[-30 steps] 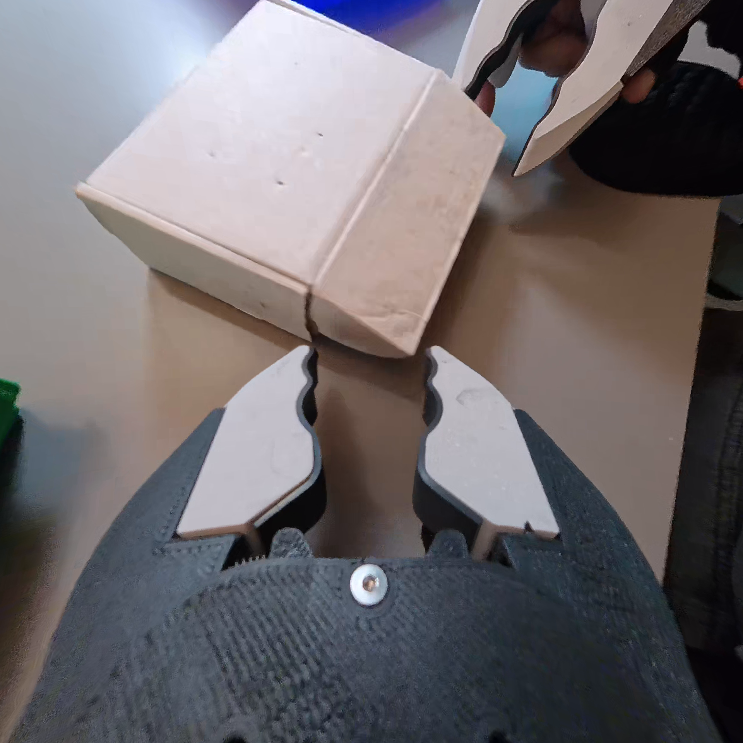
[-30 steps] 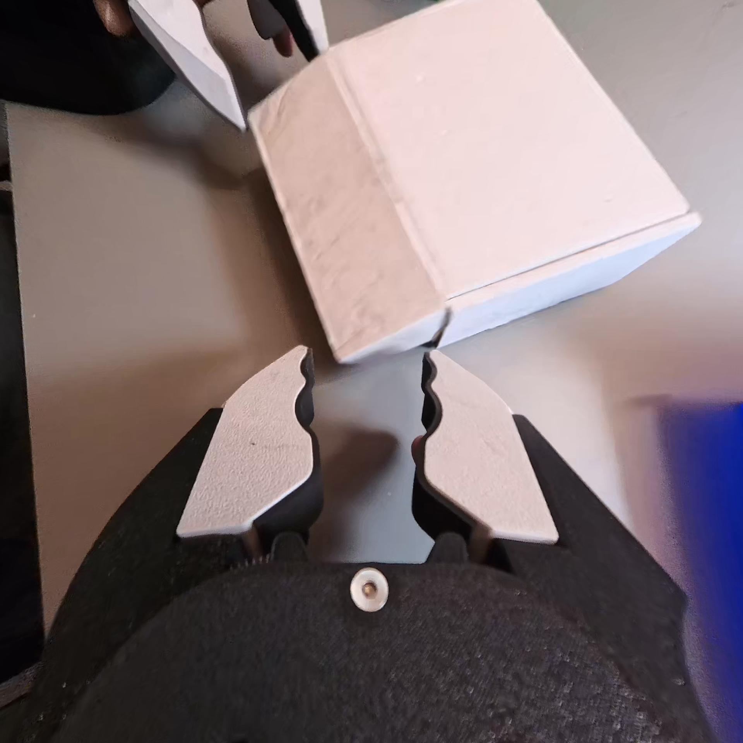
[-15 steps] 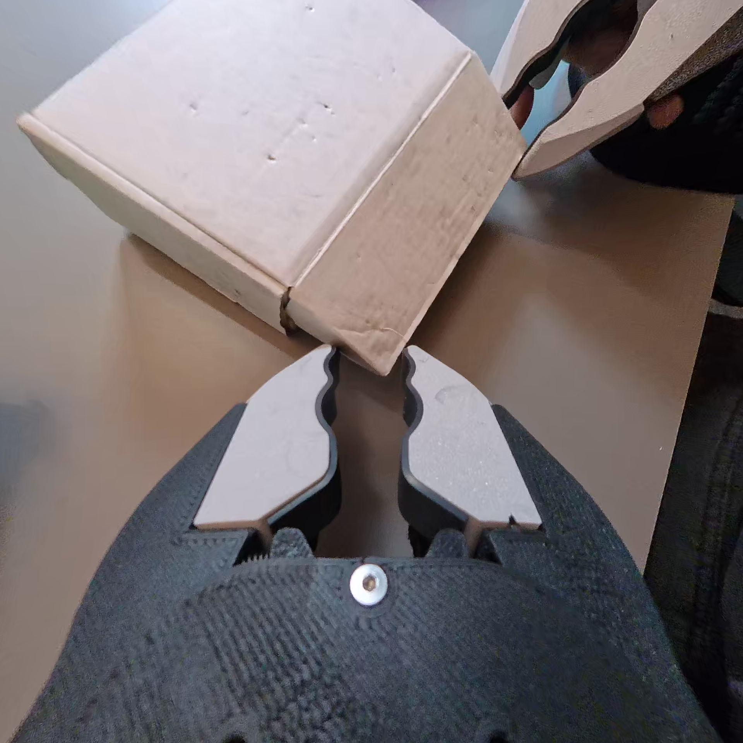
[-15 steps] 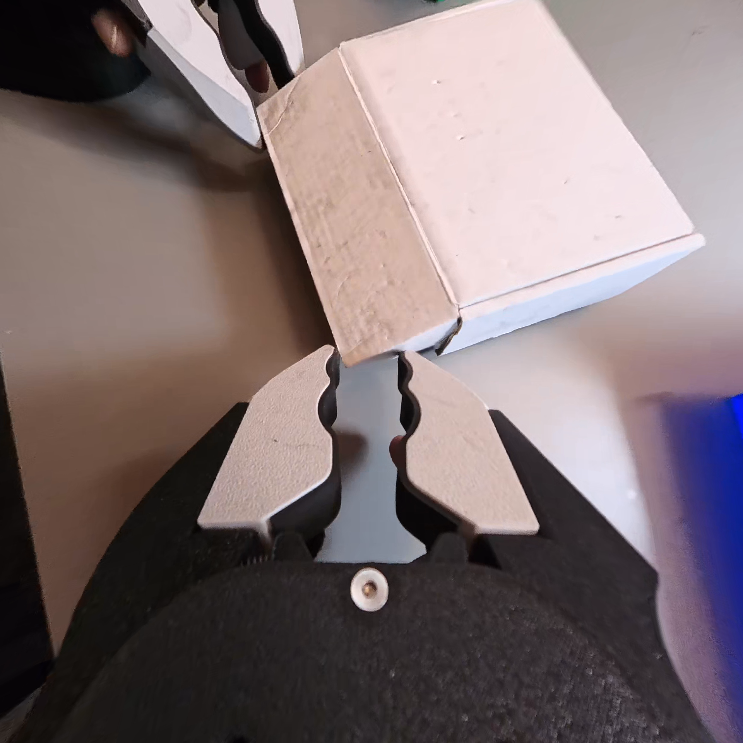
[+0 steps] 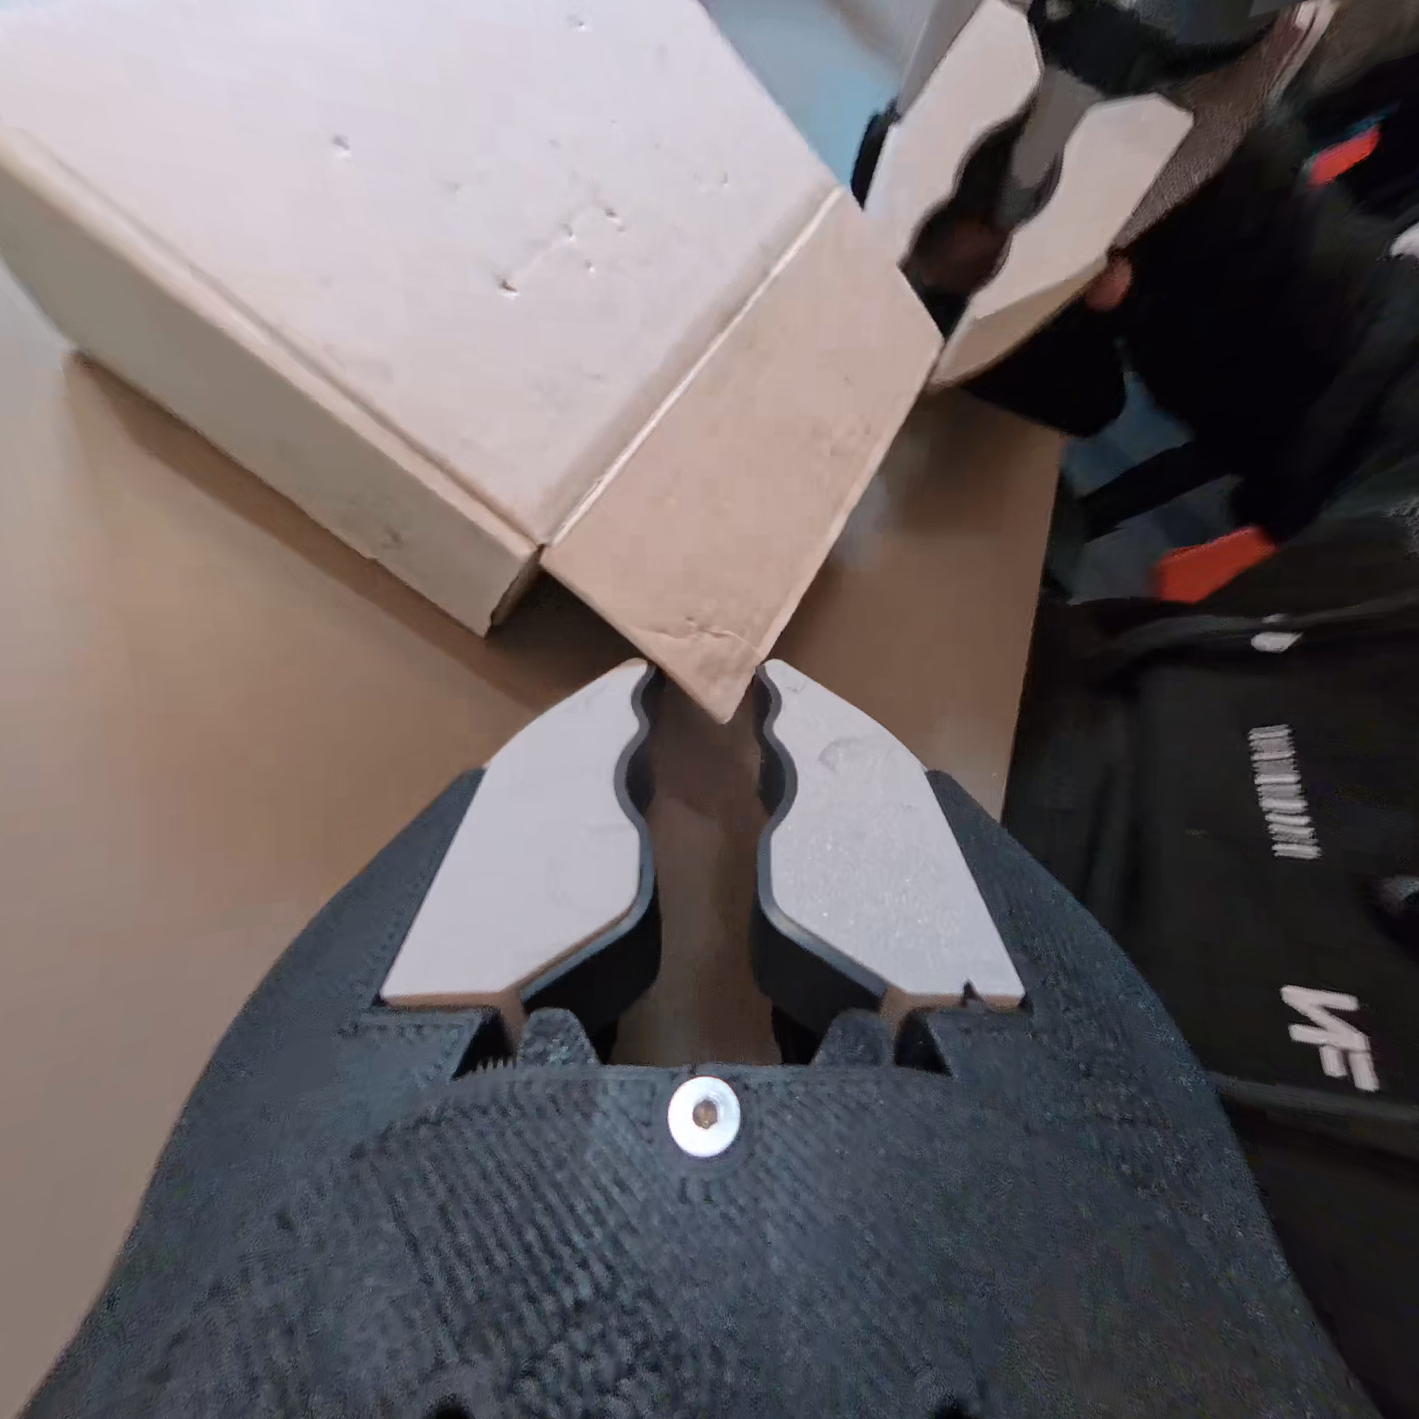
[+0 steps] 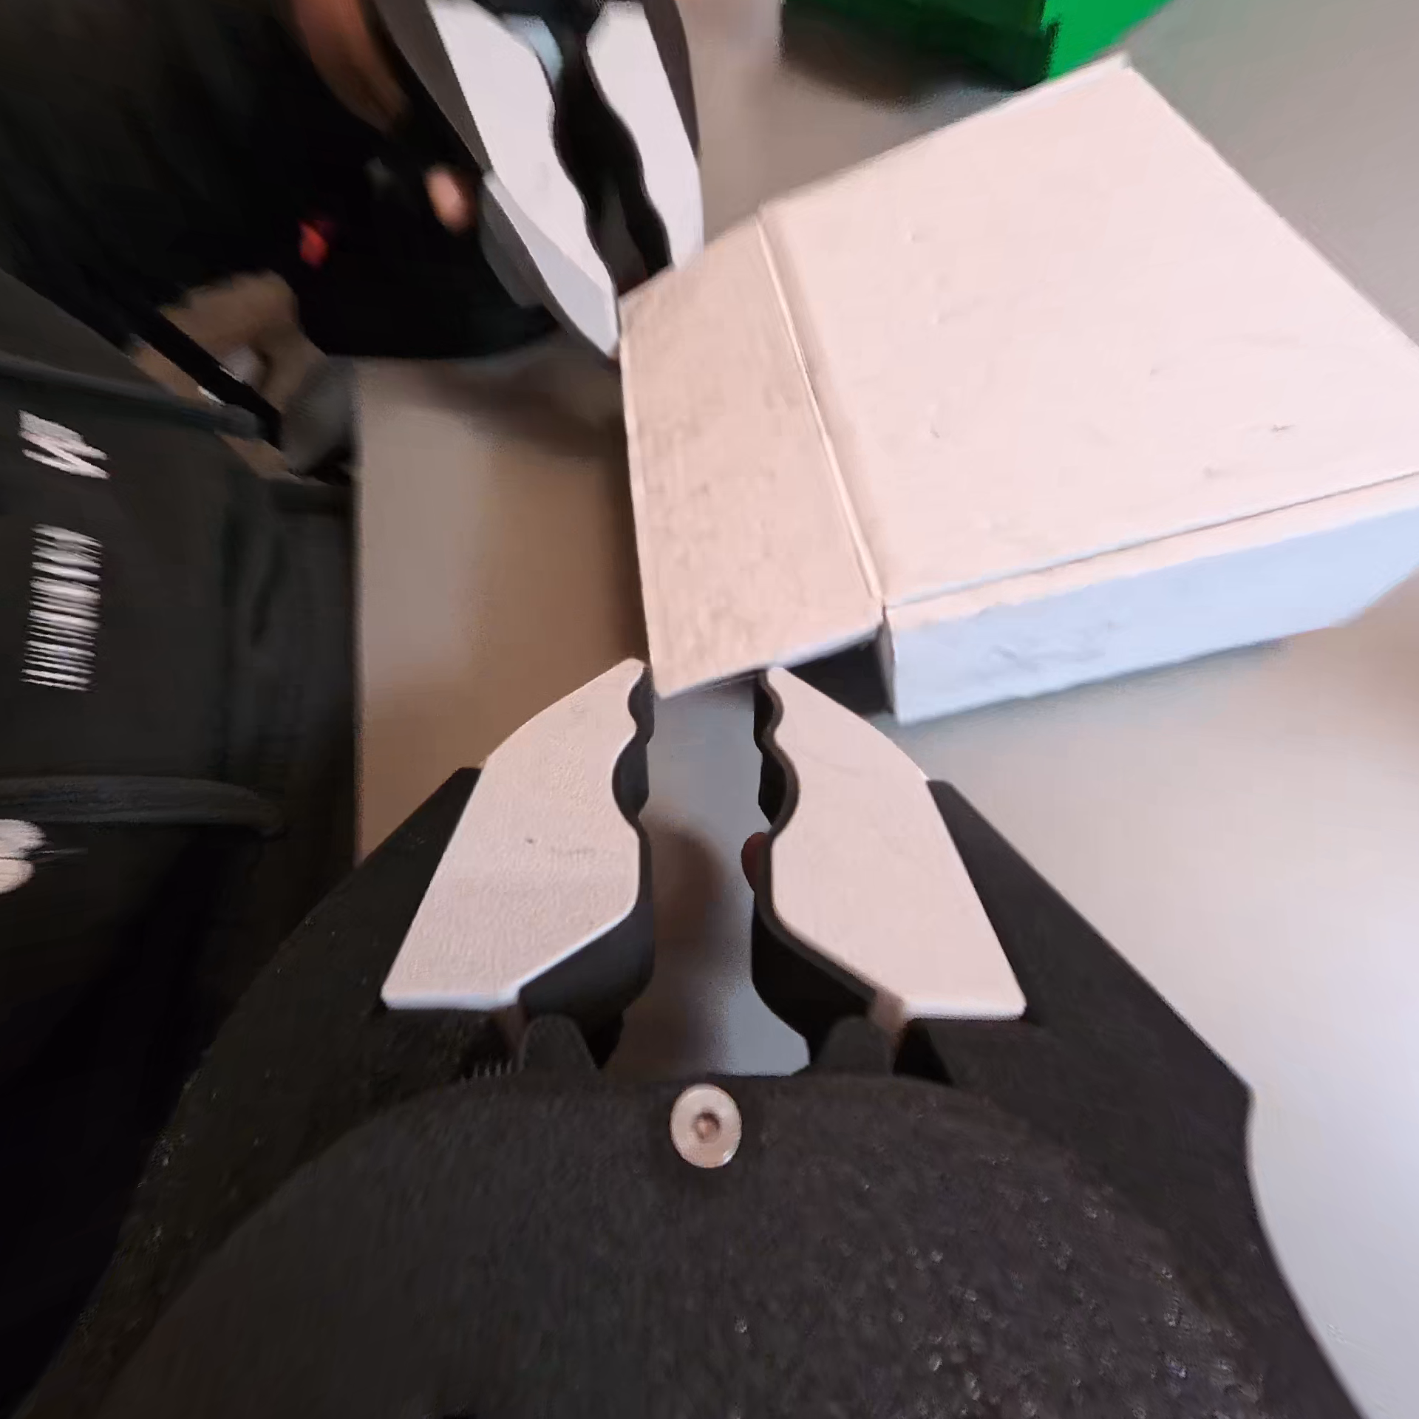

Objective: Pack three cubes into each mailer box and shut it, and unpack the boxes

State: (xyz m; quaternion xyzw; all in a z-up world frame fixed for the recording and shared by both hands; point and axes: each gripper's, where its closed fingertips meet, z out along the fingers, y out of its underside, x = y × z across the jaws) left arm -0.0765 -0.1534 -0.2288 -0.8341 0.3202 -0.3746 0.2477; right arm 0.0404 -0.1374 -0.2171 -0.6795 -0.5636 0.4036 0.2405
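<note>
A pale cardboard mailer box (image 5: 430,230) lies on the tan table, lid down, also in the right wrist view (image 6: 1075,345). Its front flap (image 5: 737,476) sticks out loose from the box front, and it shows in the right wrist view too (image 6: 729,499). My left gripper (image 5: 705,676) is nearly closed, with one flap corner between its fingertips. My right gripper (image 6: 702,679) is nearly closed on the flap's other corner. Each gripper also shows at the far corner in the other's view, the right gripper (image 5: 1013,200) and the left gripper (image 6: 591,176). No cubes are in view.
The table edge (image 5: 1029,614) runs close beside the flap, with a person's dark clothing (image 5: 1228,768) beyond it, also seen in the right wrist view (image 6: 153,614). A green object (image 6: 921,38) stands behind the box.
Both grippers have moved up to the flap corners and narrowed around them. The flap has swung out from the box front and now lies flatter.
</note>
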